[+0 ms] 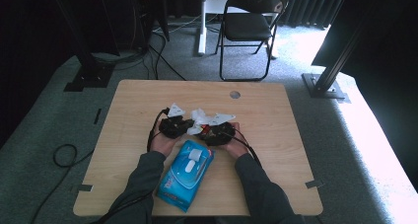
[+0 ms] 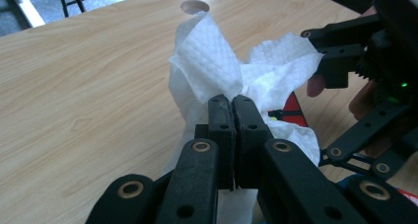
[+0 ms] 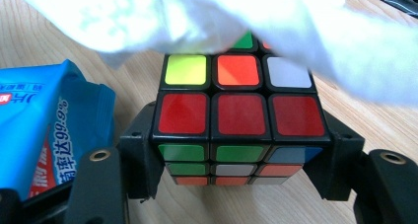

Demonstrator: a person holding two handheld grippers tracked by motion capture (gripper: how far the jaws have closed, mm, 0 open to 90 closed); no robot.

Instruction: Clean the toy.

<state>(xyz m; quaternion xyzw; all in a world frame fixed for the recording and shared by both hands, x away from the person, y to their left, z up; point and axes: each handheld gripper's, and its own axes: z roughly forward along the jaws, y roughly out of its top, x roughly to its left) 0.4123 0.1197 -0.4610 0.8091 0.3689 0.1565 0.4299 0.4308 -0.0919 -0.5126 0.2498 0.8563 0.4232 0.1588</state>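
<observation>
The table (image 1: 276, 135) carries the blue wipe pack (image 1: 186, 173) just behind my claws, near for another sheet. My right gripper (image 3: 239, 150) clamps the puzzle cube (image 3: 239, 120) by its sides, steadying it, while my left gripper (image 2: 231, 108), clenched on the white wipe (image 2: 212, 61), drapes it over the cube's top for rubbing.

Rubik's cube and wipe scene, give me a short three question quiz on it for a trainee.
1. True or false: the left gripper is shut on the white wipe.
2. What does the right gripper hold? A) blue wipe pack B) Rubik's cube C) nothing
3. Fill in: in the right gripper view, the wipe lies over the cube's ___ face.

Key:
1. True.
2. B, the Rubik's cube; the blue wipe pack lies on the table between the forearms.
3. Top.
</observation>
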